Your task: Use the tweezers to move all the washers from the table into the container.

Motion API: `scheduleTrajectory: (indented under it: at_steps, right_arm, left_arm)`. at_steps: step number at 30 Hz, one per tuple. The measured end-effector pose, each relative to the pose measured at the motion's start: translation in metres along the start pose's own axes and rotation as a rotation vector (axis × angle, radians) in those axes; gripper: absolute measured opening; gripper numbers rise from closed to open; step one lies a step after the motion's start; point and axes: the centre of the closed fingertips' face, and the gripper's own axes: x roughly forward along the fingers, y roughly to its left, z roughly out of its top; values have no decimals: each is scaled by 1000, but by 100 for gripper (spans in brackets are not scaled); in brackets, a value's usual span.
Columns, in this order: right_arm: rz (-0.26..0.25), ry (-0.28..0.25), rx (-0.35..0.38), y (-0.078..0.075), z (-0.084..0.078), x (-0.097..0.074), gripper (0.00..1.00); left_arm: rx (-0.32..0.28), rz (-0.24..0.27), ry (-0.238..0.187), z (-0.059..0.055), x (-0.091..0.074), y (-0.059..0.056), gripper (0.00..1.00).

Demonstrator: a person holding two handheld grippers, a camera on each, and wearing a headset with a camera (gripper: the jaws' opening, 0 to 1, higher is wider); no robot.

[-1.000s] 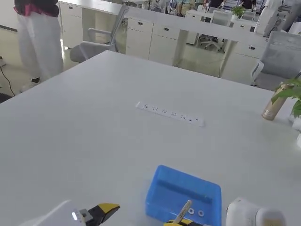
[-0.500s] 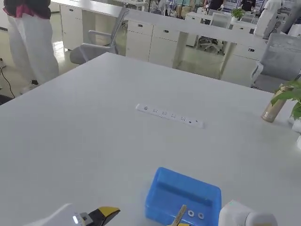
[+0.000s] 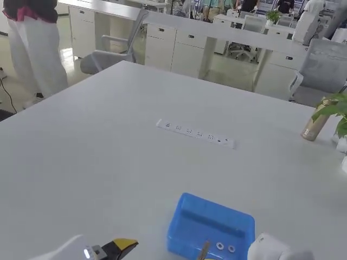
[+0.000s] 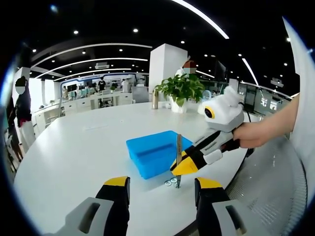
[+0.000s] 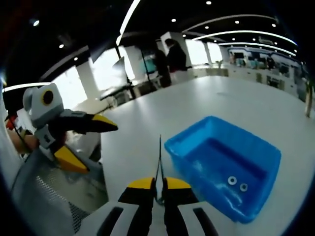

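1. White table [image 3: 108, 157] w/ blue bin [image 3: 201, 212].
2. L gripper [image 4: 160, 189]: jaws apart, empty.
3. R gripper [image 5: 157, 191] clamped on tweezers [image 5: 159, 157], backed out of bin since 1s ago; tips now by loose washers [image 4: 168, 183] on table.
4. Bin has 2 washers [image 5: 231, 181], so more to go imo.

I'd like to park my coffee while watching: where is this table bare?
Bare: the wide table stretch left of the power strip, and the band between strip and blue container. Crowded: the near edge around the container, and the right edge by bottle and plant.

Right gripper [image 5: 158, 185] pinches tweezers [image 5: 159, 157] beside container [image 5: 184, 153] holding two washers [image 5: 232, 181].
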Motion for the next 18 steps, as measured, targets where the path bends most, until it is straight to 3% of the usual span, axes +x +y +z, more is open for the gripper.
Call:
scheduleTrajectory:
  at_steps: [11,18]
  right_arm:
    - [44,52,-304,17,-9,2,4]
    - [57,59,-332,20,-11,5,4]
  left_arm:
    - [1,0,0,0,0,0,52]
    - [4,0,3,0,0,0,51]
